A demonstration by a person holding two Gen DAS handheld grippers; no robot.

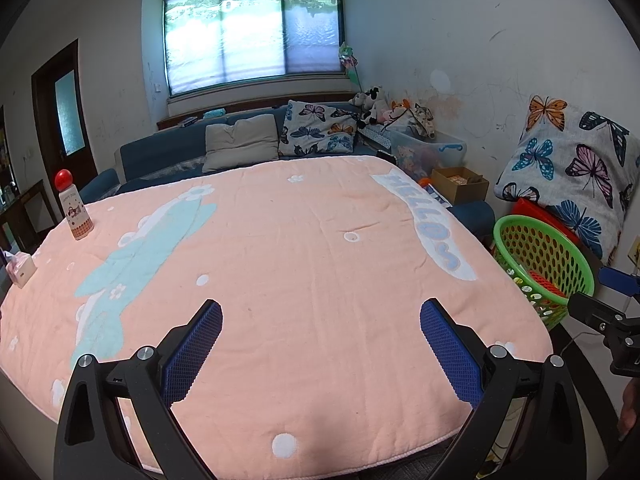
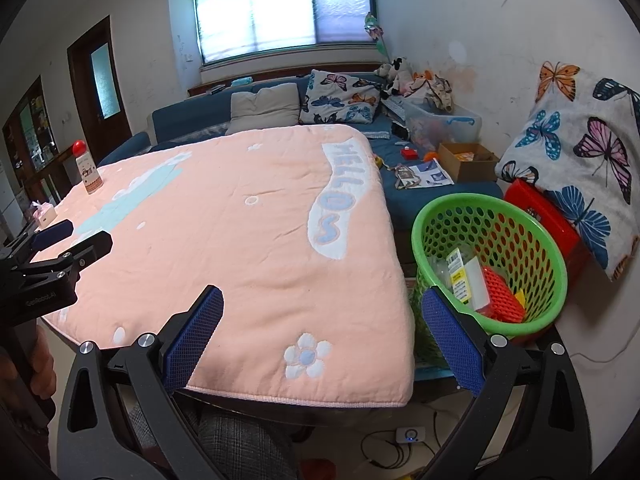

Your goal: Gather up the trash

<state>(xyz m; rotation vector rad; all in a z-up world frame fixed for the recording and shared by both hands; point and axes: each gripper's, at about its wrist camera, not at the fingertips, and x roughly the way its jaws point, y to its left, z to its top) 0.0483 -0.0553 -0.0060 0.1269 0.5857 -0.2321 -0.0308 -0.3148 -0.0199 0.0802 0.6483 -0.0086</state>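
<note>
A green perforated basket [image 2: 440,216] stands right of the table and holds trash: an orange mesh piece [image 2: 502,292], clear wrapping and a labelled packet [image 2: 460,276]. It also shows at the right in the left wrist view [image 1: 516,228]. My left gripper [image 1: 320,340] is open and empty above the pink quilted table cover [image 1: 300,240]. My right gripper [image 2: 322,332] is open and empty over the table's near right corner, its right finger [image 2: 448,336] beside the basket. The left gripper also shows at the left edge of the right wrist view [image 2: 68,236].
A white bottle with a red cap [image 1: 74,208] and a small pink tissue box [image 1: 20,270] stand at the table's far left. A blue sofa [image 2: 256,120] with cushions, a clear storage bin [image 2: 444,124], a cardboard box [image 2: 468,160] and a red crate [image 2: 548,216] lie beyond.
</note>
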